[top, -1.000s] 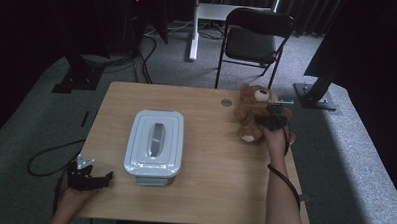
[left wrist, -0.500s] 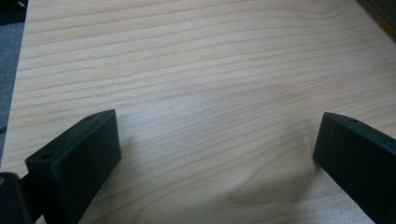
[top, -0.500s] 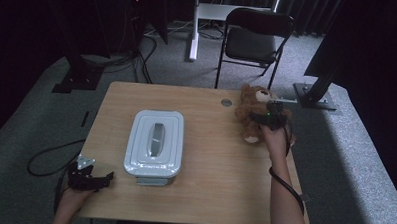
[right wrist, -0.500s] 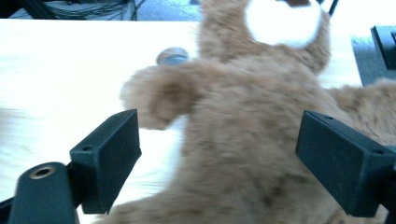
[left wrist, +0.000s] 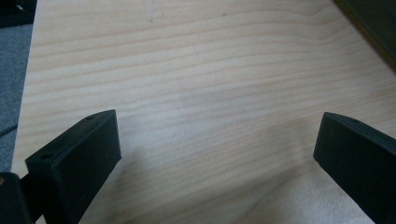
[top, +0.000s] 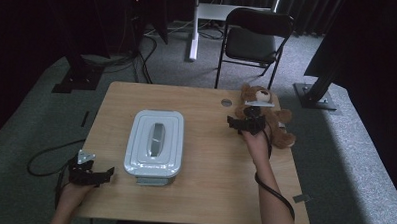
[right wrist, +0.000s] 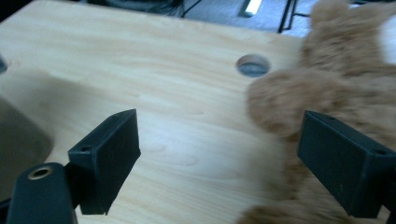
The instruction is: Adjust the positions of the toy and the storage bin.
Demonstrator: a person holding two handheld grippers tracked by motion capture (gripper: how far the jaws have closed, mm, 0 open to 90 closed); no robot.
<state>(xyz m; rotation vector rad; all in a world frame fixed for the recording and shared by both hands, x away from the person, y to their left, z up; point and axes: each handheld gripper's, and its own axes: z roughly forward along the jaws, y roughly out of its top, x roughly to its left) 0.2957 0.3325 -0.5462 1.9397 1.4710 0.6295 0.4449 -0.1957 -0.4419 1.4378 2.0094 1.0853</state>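
Dark curtains and a black folding chair (top: 256, 36) are standing behind a pale wooden table (top: 203, 192), and grey carpet is lying all around it.

Starting at the left, the left gripper (top: 100, 175) is resting near the table's front left corner. Its jaws are spread wide in the left gripper view (left wrist: 217, 154), with just bare wood between them.

Next comes a light grey box with a lid (top: 155, 142), sitting a bit left of the middle. The lid is on, with a long handle on top — so I cannot tell what is inside, if anything.

Going further right, the right gripper (top: 238, 124) is hovering just beside a brown teddy bear (top: 281, 126). Its jaws have just been opening and are now spread wide. In the right gripper view (right wrist: 219, 154) nothing is pinched between them; the bear's fuzzy arm (right wrist: 289, 100) is sitting near the right jaw.

The teddy bear is lying at the far right side of the table, just right of a small round hole (top: 227, 102) in the wood. It looks soft, squishy and light — not slippery and not easy to break. I think a good place to grab it is an arm, a leg or its tummy, squeezing until the fluff is packed tight, because loose fur could be slipping out. It may be flopping when lifted.
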